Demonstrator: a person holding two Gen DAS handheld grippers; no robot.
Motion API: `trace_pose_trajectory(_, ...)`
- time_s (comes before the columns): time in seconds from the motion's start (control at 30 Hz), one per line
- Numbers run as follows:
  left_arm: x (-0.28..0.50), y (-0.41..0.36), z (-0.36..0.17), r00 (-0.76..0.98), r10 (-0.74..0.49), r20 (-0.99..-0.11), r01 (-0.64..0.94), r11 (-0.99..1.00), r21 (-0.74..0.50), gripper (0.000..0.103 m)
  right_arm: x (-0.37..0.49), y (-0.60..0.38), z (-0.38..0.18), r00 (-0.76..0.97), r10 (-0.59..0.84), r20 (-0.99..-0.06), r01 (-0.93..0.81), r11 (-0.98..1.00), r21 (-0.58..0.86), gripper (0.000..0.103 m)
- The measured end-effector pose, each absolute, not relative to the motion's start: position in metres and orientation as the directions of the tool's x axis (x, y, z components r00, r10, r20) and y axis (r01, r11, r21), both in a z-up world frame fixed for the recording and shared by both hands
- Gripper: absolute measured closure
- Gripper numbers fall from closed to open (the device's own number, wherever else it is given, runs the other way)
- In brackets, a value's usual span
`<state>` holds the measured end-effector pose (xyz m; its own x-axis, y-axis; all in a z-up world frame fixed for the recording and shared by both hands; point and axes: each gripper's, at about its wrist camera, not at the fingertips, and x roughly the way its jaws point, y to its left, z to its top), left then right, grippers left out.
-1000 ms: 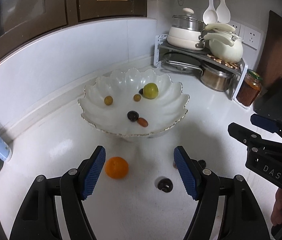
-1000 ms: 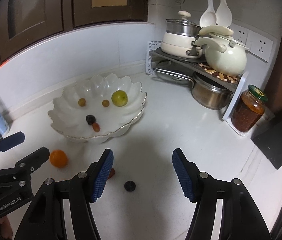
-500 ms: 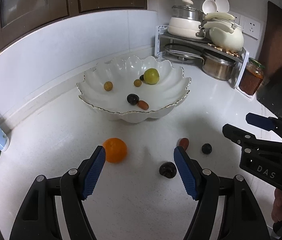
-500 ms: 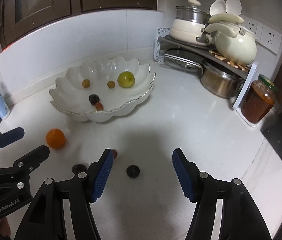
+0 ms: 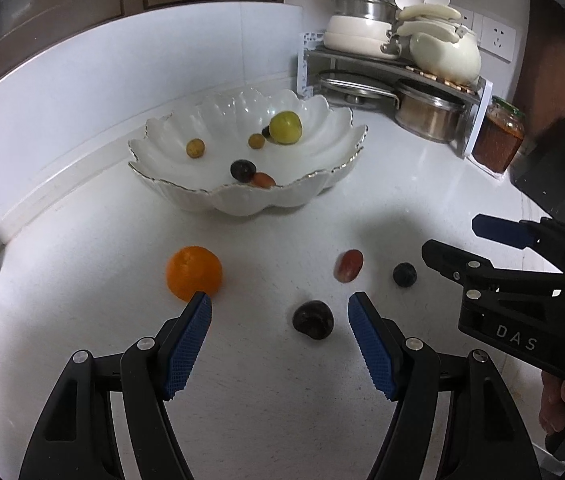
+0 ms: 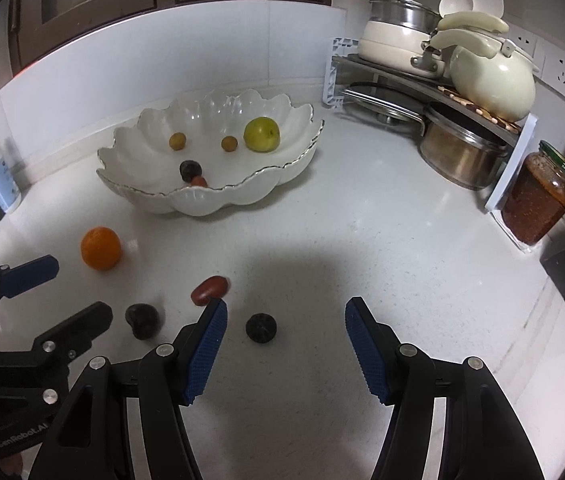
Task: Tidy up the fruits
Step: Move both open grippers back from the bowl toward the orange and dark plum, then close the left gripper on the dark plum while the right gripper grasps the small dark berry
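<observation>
On right gripper [image 5: 478,240]: "DAS"

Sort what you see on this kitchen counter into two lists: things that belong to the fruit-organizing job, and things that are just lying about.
Job: white scalloped bowl, orange, red fruit, two dark fruits, left gripper, right gripper.

Lying about: jar, steel pot, cream kettle, soap bottle.
</observation>
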<state>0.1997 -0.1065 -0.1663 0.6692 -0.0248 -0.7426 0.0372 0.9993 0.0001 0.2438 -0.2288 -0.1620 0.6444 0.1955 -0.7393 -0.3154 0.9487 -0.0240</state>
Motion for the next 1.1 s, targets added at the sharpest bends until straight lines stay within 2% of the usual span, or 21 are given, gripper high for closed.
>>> trace_pose_trajectory(0.43, 0.207, -0.118, -0.189, 0.641, -0.03, -0.767, 0.058, 0.998, 0.009, 0.033, 0.253, -0.224, -0.186, 0.61, 0.212, -0.763, -0.364, 0.931, -0.033, 0.041)
trace_pose_trajectory(0.63, 0.211, -0.119, -0.197, 0.63, -0.037, -0.776, 0.07, 0.998, 0.01, 0.044, 0.257, -0.224, -0.193, 0.599, 0.215, -0.771, -0.374, 0.927, -0.032, 0.041)
trace_pose_trajectory(0.97, 0.222, -0.123, -0.206, 0.606, -0.055, -0.794, 0.09, 0.996, 0.0, 0.053, 0.263, -0.221, -0.202, 0.589, 0.214, -0.779, -0.376, 0.926, -0.029, 0.042)
trace_pose_trajectory(1.1, 0.223, -0.126, -0.209, 0.601, -0.065, -0.797, 0.101, 0.995, -0.005, 0.055, 0.264, -0.222, -0.205, 0.581, 0.217, -0.784, -0.379, 0.925, -0.025, 0.051)
